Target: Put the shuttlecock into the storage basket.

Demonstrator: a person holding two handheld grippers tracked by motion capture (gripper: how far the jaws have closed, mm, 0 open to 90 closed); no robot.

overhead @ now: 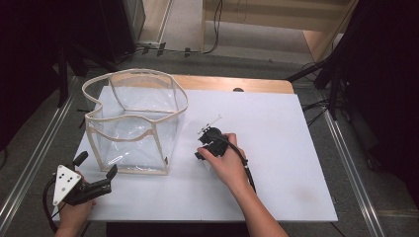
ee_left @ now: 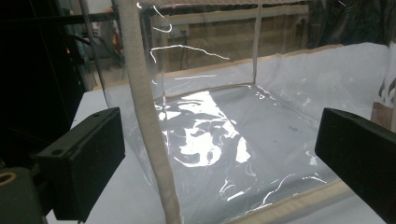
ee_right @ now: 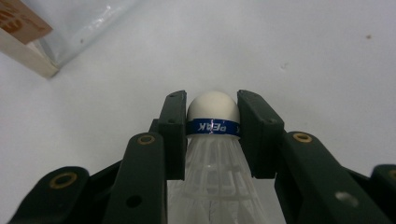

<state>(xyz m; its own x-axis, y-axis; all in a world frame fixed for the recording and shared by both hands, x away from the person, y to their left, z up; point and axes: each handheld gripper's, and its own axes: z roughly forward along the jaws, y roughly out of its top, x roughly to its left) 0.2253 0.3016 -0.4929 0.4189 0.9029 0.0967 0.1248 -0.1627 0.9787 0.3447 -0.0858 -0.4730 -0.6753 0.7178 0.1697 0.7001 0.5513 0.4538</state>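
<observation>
A white shuttlecock [ee_right: 212,103] with a blue band round its cork lies between the jaws of my right gripper [ee_right: 212,111], whose pads press on the cork from both sides above the white tabletop. In the high view a hand holds that right gripper [overhead: 203,152] mid-table, just right of a clear plastic bag [overhead: 148,72] with beige trim. My left gripper [overhead: 97,165] rests at the table's front left, open and empty. In the left gripper view its jaws [ee_left: 224,140] frame the bag's near corner seam [ee_left: 149,121].
The bag stands upright with its mouth open on a white board [overhead: 276,163]; its lower corner with a label [ee_right: 28,51] lies just beyond the shuttlecock. Dark stands and cables surround the table at both sides.
</observation>
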